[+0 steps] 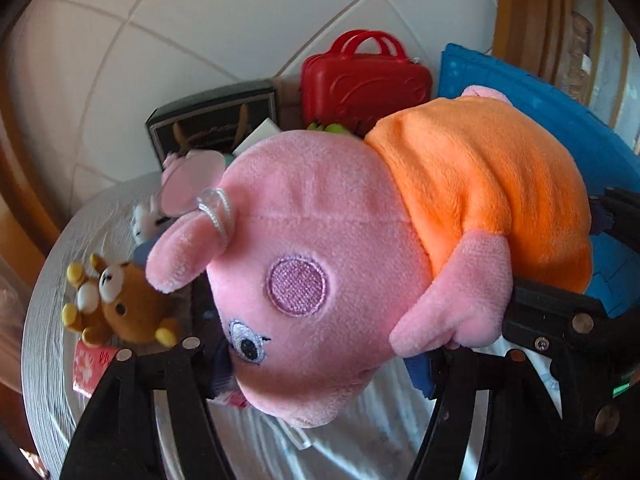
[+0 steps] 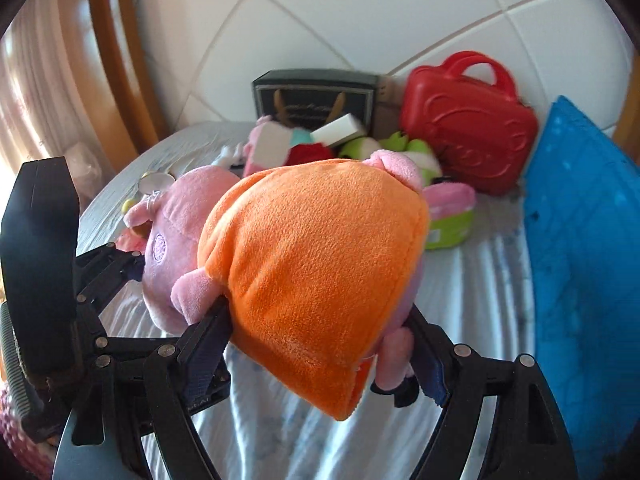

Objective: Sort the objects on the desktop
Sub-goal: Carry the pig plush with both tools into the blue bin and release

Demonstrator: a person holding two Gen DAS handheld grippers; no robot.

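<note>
A large pink pig plush (image 1: 320,240) in an orange dress hangs above the cloth-covered table (image 1: 360,440), held at both ends. My left gripper (image 1: 320,364) is shut on its head, a finger pressing by the eye and another under the arm. My right gripper (image 2: 320,348) is shut on the orange body of the pig plush (image 2: 312,264), its fingers (image 2: 212,336) sunk into both sides of the dress. The left gripper (image 2: 120,268) shows at the left of the right wrist view, against the head.
A brown bear plush (image 1: 120,304), a small white bunny (image 1: 146,220) and a red packet (image 1: 90,368) lie at the left. A dark box (image 2: 316,96), a red toy suitcase (image 2: 468,120) and several small toys (image 2: 448,216) crowd the tiled back wall. A blue cushion (image 2: 580,260) stands at the right.
</note>
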